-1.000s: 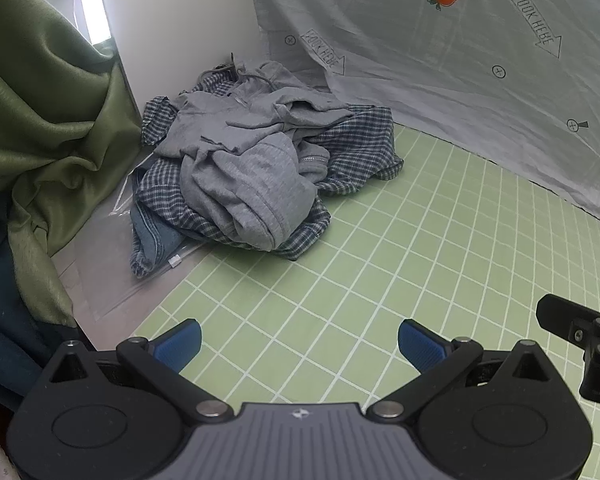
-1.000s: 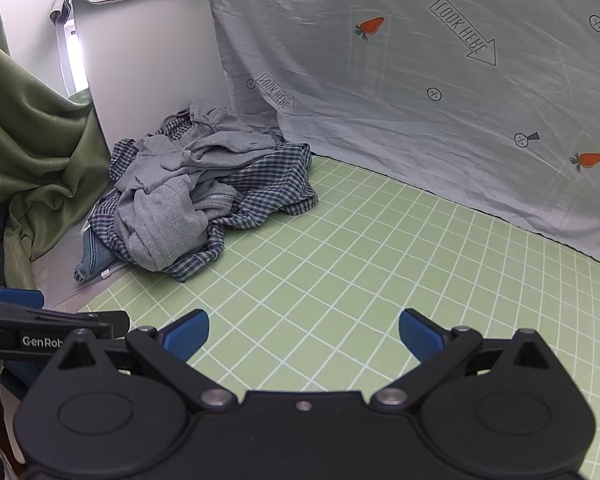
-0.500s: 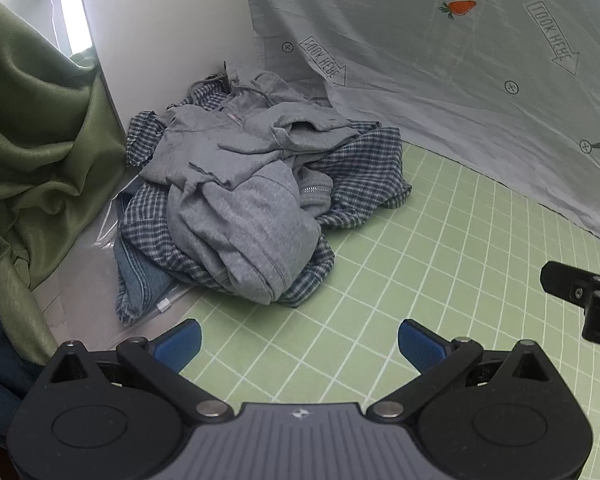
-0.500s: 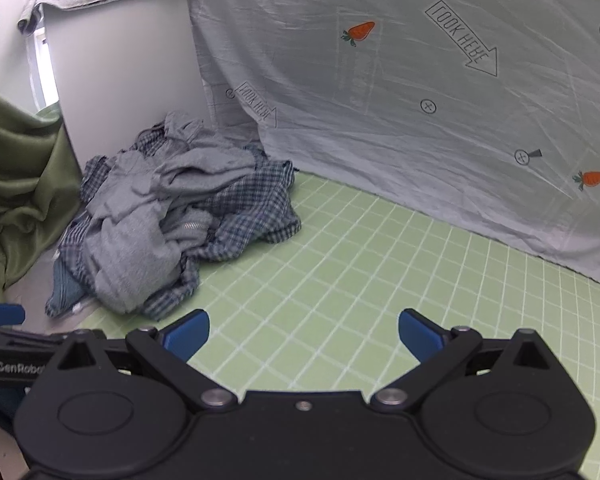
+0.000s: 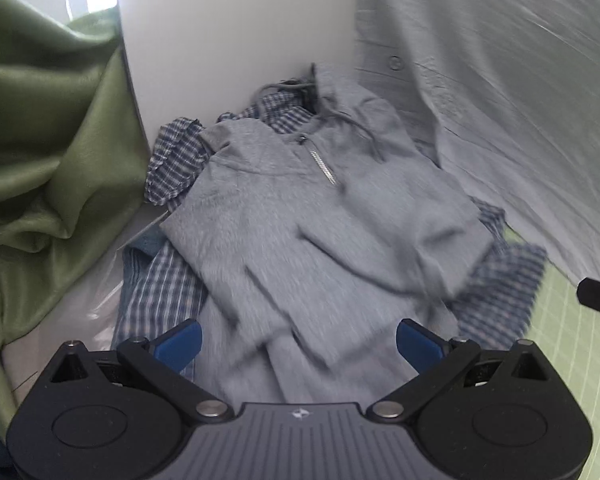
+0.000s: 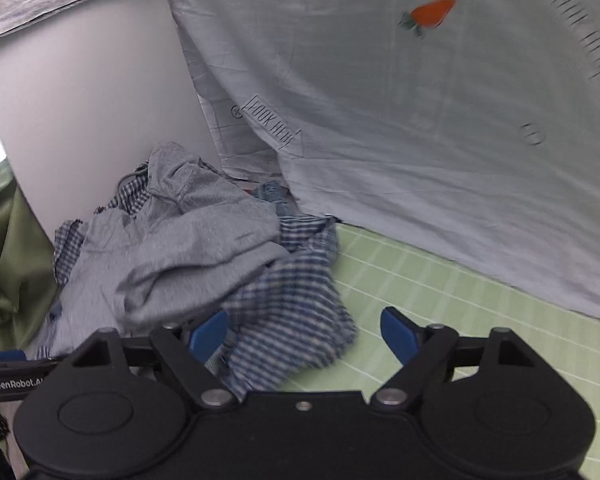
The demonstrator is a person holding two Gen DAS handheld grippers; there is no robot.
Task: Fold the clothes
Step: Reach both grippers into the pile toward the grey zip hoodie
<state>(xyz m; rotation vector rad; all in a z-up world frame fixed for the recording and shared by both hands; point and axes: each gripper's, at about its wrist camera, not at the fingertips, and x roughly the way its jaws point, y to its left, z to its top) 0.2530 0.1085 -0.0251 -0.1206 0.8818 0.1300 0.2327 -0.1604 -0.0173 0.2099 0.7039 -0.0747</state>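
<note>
Right over the heap, the left gripper (image 5: 298, 338) points steeply down, its two blue fingertips (image 5: 180, 340) spread wide with nothing between them but the cloth lying below. Whether the tips touch the fabric cannot be told; the view is blurred there. Just ahead of and beneath those fingers lies the grey hoodie (image 5: 300, 220), crumpled on top of the pile, its zipper (image 5: 322, 166) and drawstring running away from the tool toward the far end. Under the hoodie, showing on both sides of the left gripper, is the blue checked shirt (image 5: 160, 292), and a bit of denim (image 5: 140, 244) peeks out on its left.

The right gripper (image 6: 304, 334) is held lower and flatter, aimed along the surface, fingers also wide apart and holding nothing. Its left fingertip (image 6: 208, 336) sits just at or above the hem of the checked shirt, while its right one is over bare green grid mat (image 6: 480, 292). The pile sits ahead and to its left; the mat stretches ahead and right.

Beyond the clothes, a white panel (image 5: 236, 40) stands upright, and a pale grey sheet (image 6: 420, 140) printed with carrots and arrows hangs behind the mat. Left of the left gripper, green curtain fabric (image 5: 48, 152) bunches beside the pile. A black part of the right gripper shows at the right edge of the left view.
</note>
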